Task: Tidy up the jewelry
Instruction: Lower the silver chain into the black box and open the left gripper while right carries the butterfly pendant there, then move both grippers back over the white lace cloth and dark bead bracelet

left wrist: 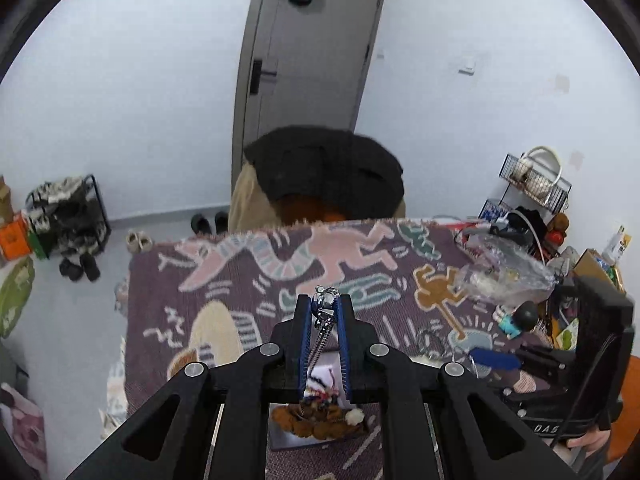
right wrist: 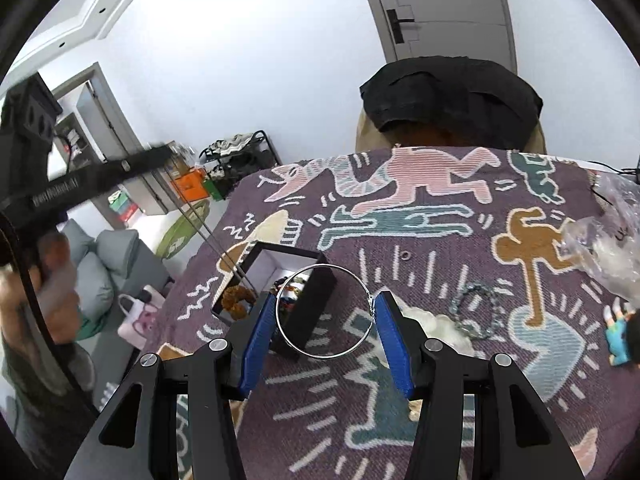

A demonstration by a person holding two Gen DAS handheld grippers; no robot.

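Note:
My left gripper (left wrist: pixel 325 306) is shut on a silver chain (left wrist: pixel 322 330) with a small bear charm at the tips; the chain hangs down over the black jewelry box (left wrist: pixel 280 440), which holds orange-brown beads (left wrist: pixel 316 424). My right gripper (right wrist: pixel 325 312) is shut on a thin silver hoop bangle (right wrist: pixel 362 344), held above the patterned cloth just right of the same black box (right wrist: pixel 312 300). A grey beaded bracelet (right wrist: pixel 474 312) lies on the cloth to the right. The chain (right wrist: pixel 208 236) and the left gripper show at the left of the right wrist view.
A purple patterned cloth (right wrist: pixel 420 240) covers the table. A crumpled clear plastic bag (left wrist: pixel 504 268) and a small figurine (left wrist: pixel 516 320) lie at the right. A chair with a black jacket (left wrist: pixel 328 172) stands behind the far edge. A white fluffy item (right wrist: pixel 436 324) lies near my right gripper.

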